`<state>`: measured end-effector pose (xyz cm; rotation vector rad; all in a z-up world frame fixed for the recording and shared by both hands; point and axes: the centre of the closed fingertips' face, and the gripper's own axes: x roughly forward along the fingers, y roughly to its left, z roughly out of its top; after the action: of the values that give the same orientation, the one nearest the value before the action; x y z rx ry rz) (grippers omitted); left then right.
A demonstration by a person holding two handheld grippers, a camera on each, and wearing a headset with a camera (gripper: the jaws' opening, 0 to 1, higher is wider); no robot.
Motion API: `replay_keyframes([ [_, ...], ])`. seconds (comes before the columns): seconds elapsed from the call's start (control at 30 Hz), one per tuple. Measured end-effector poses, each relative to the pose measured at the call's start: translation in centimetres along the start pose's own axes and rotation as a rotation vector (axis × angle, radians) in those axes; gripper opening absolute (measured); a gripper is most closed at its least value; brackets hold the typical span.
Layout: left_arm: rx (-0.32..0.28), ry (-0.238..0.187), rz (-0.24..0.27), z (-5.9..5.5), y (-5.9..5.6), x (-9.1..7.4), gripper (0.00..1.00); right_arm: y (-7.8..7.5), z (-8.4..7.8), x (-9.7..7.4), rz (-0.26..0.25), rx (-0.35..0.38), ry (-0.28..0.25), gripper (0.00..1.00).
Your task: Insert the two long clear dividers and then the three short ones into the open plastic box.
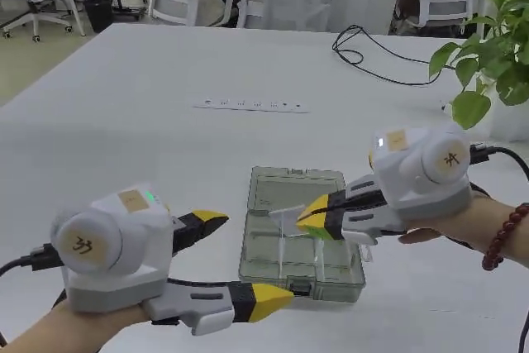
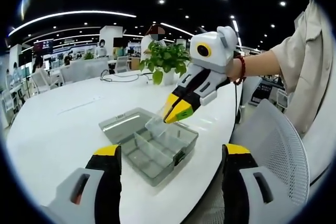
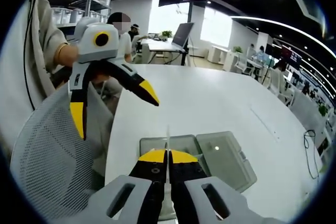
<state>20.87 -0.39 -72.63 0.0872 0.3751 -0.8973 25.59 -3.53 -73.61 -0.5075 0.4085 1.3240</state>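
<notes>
The yellow-tipped right gripper [image 1: 307, 217] covers part of the clear plastic box [image 1: 266, 274]. Its pinched thin clear divider [image 3: 168, 135] shows merely edge-on. The leafy green plant [image 1: 488, 55] is cropped.

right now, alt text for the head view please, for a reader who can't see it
The right gripper, shut on a clear divider, holds it over the open plastic box on a white table. The left gripper hangs open beside the box.

Plastic box [image 1: 296, 188] looking smoky, translucent and glossy, thin clear divider [image 1: 284, 217] glinting like smooth hard plastic, right gripper [image 1: 307, 214] and left gripper [image 1: 255, 259] showing matt white and grey plastic shells with smooth yellow-and-black jaw tips, table [image 1: 165, 138] lying smooth and matt white, beaded bracelet [image 1: 504, 237] shining dark red.
</notes>
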Motion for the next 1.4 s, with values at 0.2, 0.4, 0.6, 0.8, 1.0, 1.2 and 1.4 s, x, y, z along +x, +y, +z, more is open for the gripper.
replay_keyframes([
  [0.2, -0.003, -0.007, 0.023, 0.0, 0.4, 0.1, 0.86, -0.5, -0.3, 0.9, -0.004, 0.005, 0.014, 0.02],
  [0.4, -0.015, -0.012, 0.036, 0.1, 0.7, 0.1, 0.90, -0.6, -0.5, 1.6, 0.003, 0.016, 0.024, 0.02],
  [0.6, -0.030, -0.014, 0.043, 0.0, 0.9, 0.1, 0.91, -0.9, -1.2, 2.2, 0.002, 0.020, 0.053, 0.02],
  [0.8, -0.034, -0.010, 0.042, -0.1, 0.9, 0.1, 0.92, -1.0, -1.5, 2.4, 0.003, 0.031, 0.066, 0.02],
  [1.0, -0.029, -0.004, 0.039, -0.1, 0.9, 0.2, 0.92, -1.0, -1.8, 2.5, 0.010, 0.031, 0.090, 0.02],
  [1.2, -0.027, -0.002, 0.032, -0.1, 0.8, 0.3, 0.91, -1.1, -1.7, 2.7, 0.017, 0.054, 0.107, 0.02],
  [1.4, -0.025, 0.000, 0.032, -0.2, 0.9, 0.3, 0.91, -0.9, -1.3, 3.4, 0.030, 0.042, 0.196, 0.02],
])
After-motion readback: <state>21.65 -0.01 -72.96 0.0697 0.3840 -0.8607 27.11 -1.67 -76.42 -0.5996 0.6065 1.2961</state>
